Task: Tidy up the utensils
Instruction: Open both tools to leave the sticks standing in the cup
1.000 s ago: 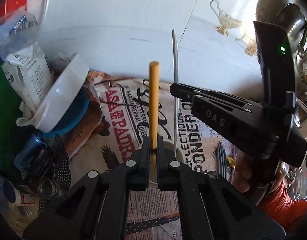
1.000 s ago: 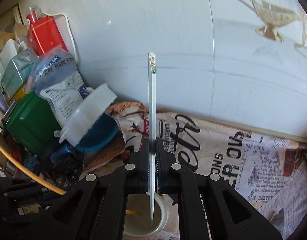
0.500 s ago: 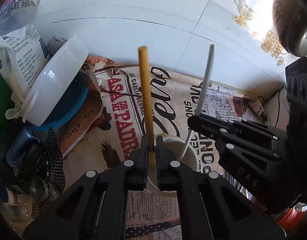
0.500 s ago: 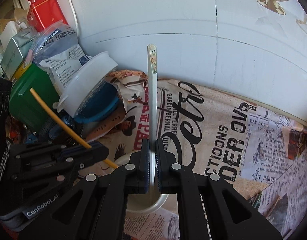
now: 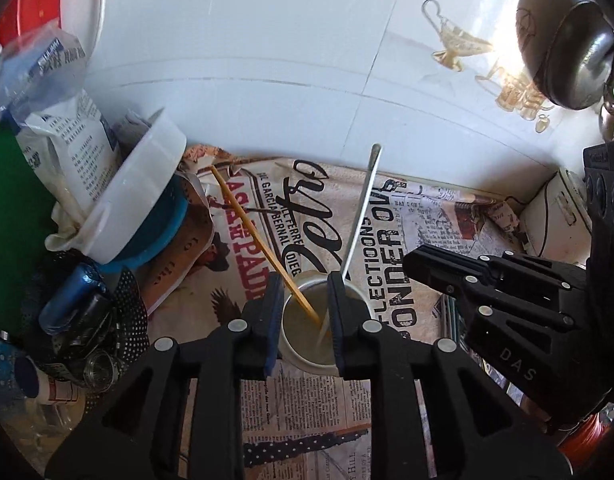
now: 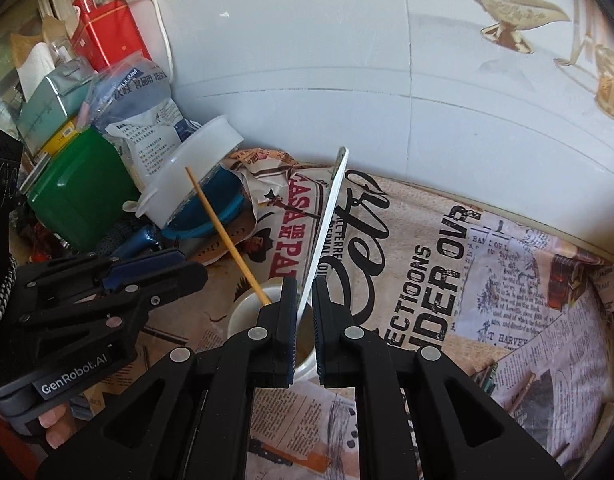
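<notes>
Drop-off step. Left gripper (image 5: pixel 303 312) jaws were opening, pads clear of the yellow chopstick (image 5: pixel 263 244) — it leaned left with its lower end inside the white cup (image 6: pixel 247 308) on the newspaper-covered counter (image 6: pixel 507 320). Right gripper (image 6: pixel 305 320) jaws stood slightly parted in its own view; the white utensil (image 6: pixel 327 220) passed between the pads, tilted right, lower end in the same cup. I couldn't tell whether the pads were pinching it or just beside it. Both utensils looked delivered. Next move, in my judgement: back both grippers up and away without snagging the handles or tipping the cup.
</notes>
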A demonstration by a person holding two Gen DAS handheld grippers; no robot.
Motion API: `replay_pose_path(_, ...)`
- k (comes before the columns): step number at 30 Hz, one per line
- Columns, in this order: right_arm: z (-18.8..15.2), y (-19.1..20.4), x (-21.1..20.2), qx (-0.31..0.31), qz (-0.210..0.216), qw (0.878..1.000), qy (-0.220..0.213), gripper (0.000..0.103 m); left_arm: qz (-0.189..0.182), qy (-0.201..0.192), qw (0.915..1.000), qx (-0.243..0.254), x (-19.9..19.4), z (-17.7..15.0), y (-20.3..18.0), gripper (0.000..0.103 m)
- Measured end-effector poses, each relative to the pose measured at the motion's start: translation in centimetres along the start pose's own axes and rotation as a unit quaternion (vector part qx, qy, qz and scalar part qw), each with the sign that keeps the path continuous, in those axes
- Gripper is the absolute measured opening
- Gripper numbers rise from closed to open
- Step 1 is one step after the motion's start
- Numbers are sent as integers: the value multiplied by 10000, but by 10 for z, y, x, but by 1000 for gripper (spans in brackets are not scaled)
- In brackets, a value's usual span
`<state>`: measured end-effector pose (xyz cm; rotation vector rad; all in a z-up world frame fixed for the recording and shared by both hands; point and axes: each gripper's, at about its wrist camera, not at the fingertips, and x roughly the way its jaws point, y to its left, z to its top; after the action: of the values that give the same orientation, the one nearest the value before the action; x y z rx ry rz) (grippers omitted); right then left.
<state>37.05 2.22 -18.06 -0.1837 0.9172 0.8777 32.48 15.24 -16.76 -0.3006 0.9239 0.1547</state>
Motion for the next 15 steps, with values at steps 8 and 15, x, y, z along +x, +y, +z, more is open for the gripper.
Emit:
replay_pose_path(8,-16,5,-60,-19,-159,9989,-430,14,-1,-486,9986,215,-53,-13,-21,28)
replay_pose_path(15,-36,1,-107,70,-407,9957,-824,33,-89,-819,9959,368,-87,-27,-39,36)
